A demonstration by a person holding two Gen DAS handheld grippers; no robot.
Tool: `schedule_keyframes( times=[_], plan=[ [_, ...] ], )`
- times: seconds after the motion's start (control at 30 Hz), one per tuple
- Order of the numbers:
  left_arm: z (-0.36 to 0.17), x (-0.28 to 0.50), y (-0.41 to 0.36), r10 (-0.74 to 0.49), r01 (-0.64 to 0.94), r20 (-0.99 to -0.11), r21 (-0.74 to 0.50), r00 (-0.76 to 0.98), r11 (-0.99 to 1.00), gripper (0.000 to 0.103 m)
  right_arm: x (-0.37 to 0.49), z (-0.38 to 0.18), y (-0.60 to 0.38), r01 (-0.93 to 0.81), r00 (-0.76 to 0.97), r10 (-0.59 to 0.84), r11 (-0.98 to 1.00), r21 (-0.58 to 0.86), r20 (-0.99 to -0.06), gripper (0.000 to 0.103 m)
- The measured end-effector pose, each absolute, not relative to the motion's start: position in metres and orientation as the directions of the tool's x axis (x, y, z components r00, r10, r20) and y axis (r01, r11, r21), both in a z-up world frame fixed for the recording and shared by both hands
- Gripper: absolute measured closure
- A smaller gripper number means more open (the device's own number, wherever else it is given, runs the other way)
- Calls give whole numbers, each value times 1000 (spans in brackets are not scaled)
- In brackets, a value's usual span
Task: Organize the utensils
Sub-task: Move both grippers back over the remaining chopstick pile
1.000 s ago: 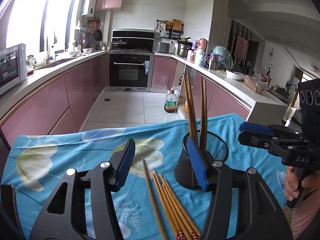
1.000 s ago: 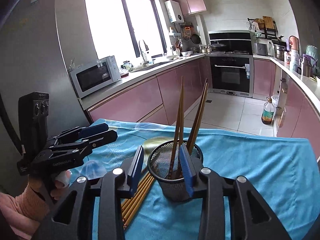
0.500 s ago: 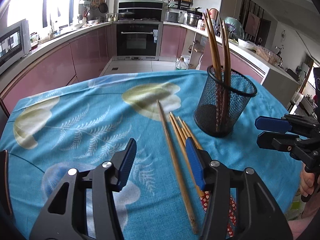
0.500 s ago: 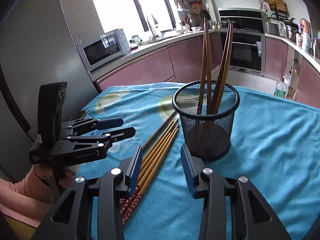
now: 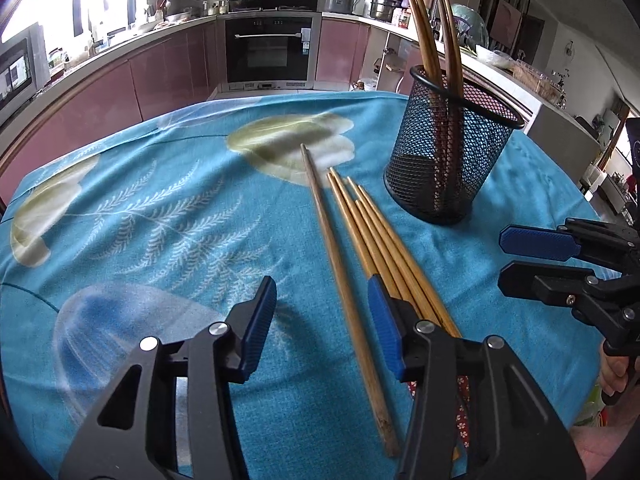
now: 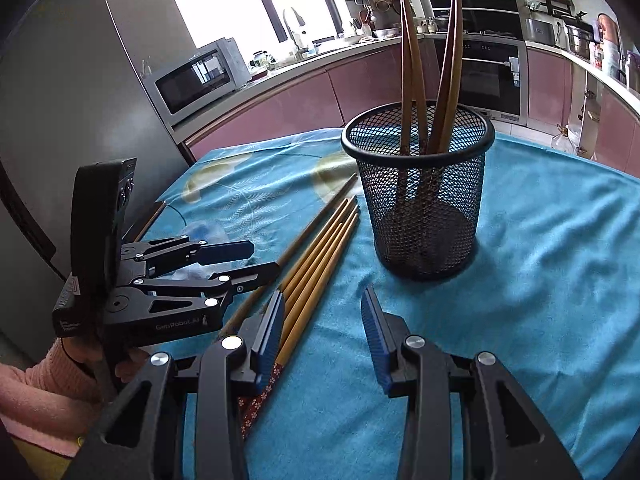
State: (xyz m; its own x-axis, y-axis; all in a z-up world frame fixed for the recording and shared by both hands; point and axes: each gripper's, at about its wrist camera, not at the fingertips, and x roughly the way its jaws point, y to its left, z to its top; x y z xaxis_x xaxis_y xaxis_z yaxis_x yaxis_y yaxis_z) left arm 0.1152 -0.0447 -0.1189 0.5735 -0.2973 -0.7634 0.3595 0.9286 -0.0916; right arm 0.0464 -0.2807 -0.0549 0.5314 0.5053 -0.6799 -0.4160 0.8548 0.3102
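Count: five chopsticks lie loose on the tablecloth [image 5: 168, 216]; four more stand in the mesh cup [image 5: 448, 160].
Step in hand: picking up a loose stick, by my reading; the transfer into the cup is partly done.
Left gripper [image 5: 322, 322]: jaws closing but not yet on anything; the single darker chopstick [image 5: 340, 272] lies on the cloth between the blue pads, untouched as far as I can tell.
Bundle of four [image 5: 384, 248]: just right of the single one, side by side, paler golden wood, round and tapered, patterned red at the thick ends.
Mesh cup: black wire mesh, round, upright, beyond the bundle's tips; its sticks lean apart against the rim.
Right gripper [image 6: 322, 334]: jaws part-way spread and empty, low over the cloth, with the bundle at its left pad.
Next move: a lower, square pinch on one thin stick, then a tilt upright for the cup's mouth.
Cloth: soft teal fabric with pale leaf prints, slightly wrinkled; a slim stick may roll on it.
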Motion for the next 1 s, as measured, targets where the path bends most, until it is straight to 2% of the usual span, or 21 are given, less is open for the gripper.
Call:
schedule_keyframes(
  times=[0.3, 0.5, 0.7, 1.0],
  plan=[
    [-121, 113, -51, -280, 372, -774, -63, 567, 926, 62, 47, -67, -275, -401, 523, 477, 869, 290, -706, 65],
    [-122, 110, -58, -260, 380, -779, -30, 571, 925, 75, 50, -70, -264, -413, 512, 478, 866, 284, -714, 65],
    [-122, 107, -57, -271, 373, -777, -51, 568, 927, 93, 52, -74, -255, -411, 509, 462, 872, 266, -726, 66],
    [-122, 95, -50, -272, 344, -778, -77, 566, 936, 94, 55, -79, -247, -406, 507, 440, 880, 244, -741, 66]
  ],
)
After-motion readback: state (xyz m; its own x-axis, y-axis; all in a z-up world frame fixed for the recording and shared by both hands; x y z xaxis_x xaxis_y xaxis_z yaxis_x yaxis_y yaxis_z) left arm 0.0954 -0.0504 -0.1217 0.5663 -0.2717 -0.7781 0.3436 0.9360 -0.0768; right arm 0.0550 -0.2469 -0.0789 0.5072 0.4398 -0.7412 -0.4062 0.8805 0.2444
